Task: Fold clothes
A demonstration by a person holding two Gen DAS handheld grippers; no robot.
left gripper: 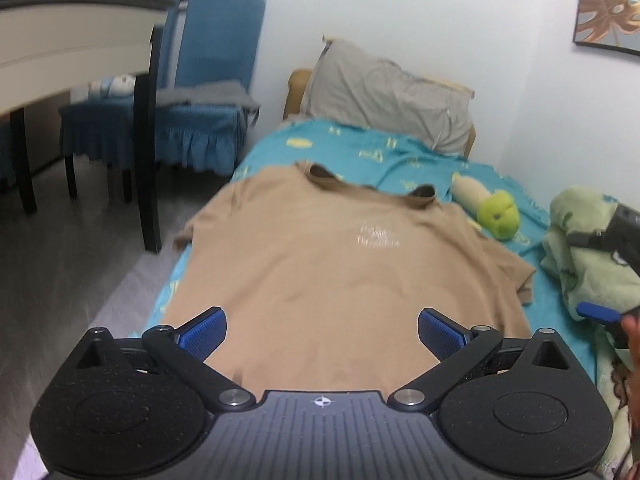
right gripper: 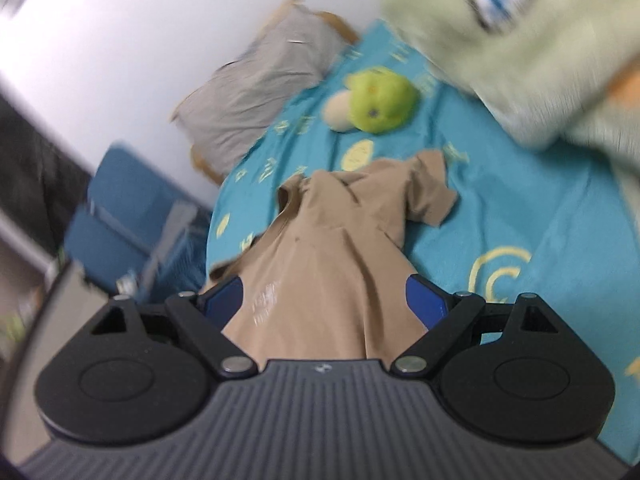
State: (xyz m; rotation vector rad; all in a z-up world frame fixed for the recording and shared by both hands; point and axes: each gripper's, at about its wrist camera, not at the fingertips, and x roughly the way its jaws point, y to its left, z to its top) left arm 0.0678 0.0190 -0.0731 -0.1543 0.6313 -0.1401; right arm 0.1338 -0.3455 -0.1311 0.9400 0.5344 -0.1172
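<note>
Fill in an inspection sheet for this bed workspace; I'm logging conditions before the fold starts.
Surface: bed with teal patterned sheet, some wrinkles.
Job's things: tan T-shirt spread flat, print side up, collar toward the pillow, not yet folded.
Clutter: grey pillow, green plush toy, pale green blanket bunched beside the shirt.
Grippers: left gripper open, nothing between its fingers; right gripper open above the shirt.
Cables: nothing seen.
Surroundings: blue chairs, table, white wall, framed picture.

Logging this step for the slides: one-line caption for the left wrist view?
Left gripper, fingers wide open, above tan T-shirt spread flat on teal bedsheet, green plush toy beside it.
</note>
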